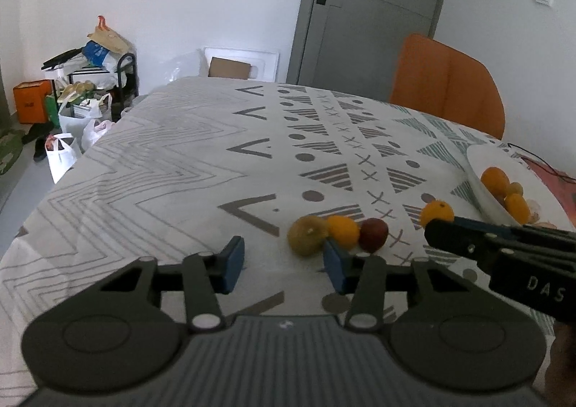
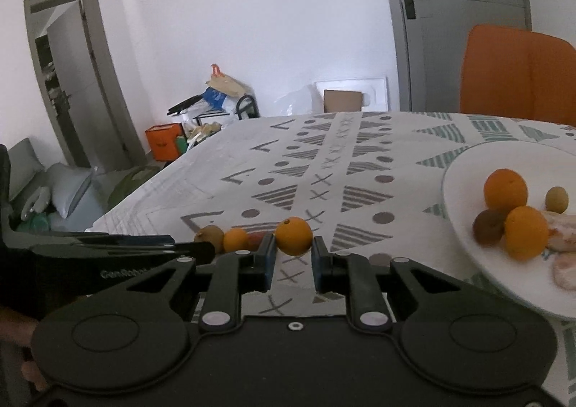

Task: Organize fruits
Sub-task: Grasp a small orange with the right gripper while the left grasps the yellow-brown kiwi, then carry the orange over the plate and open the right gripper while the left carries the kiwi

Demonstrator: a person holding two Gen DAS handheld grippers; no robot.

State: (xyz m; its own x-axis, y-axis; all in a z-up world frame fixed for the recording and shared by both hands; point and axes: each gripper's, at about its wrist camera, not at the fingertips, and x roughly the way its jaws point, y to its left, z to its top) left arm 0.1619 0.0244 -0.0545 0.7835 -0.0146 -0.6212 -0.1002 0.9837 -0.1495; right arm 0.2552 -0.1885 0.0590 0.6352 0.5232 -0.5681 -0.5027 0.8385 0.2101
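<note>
While the right hand-held gripper (image 2: 293, 252) stands drawn in to a narrow gap, its blue pads sit against either side of an orange (image 2: 293, 236) that rests on the patterned cloth of the surface (image 1: 162, 173), near its front edge. Seen from the left wrist, that same tool reaches in from the right with its tip at the fruit. Just beside it, the left hand-held gripper (image 1: 284, 263) is partly open with nothing between its pads; its right pad lies at the near side of a yellow-green fruit (image 1: 307, 236), though whether the two touch cannot be told. That fruit heads a touching row of three, followed by a small orange (image 1: 343, 231) and one red fruit (image 1: 373, 235), making four loose fruits on the cloth in all. To the right, one white plate (image 2: 453, 191) carries four more: two oranges, a far one (image 2: 505, 190) and a near one (image 2: 525, 232), one brownish fruit (image 2: 486, 227) and one small yellowish fruit (image 2: 556, 199), beside pale pinkish pieces (image 2: 565, 274) too blurred to name. One orange chair (image 1: 446, 83) stands at the far side of the surface.
</note>
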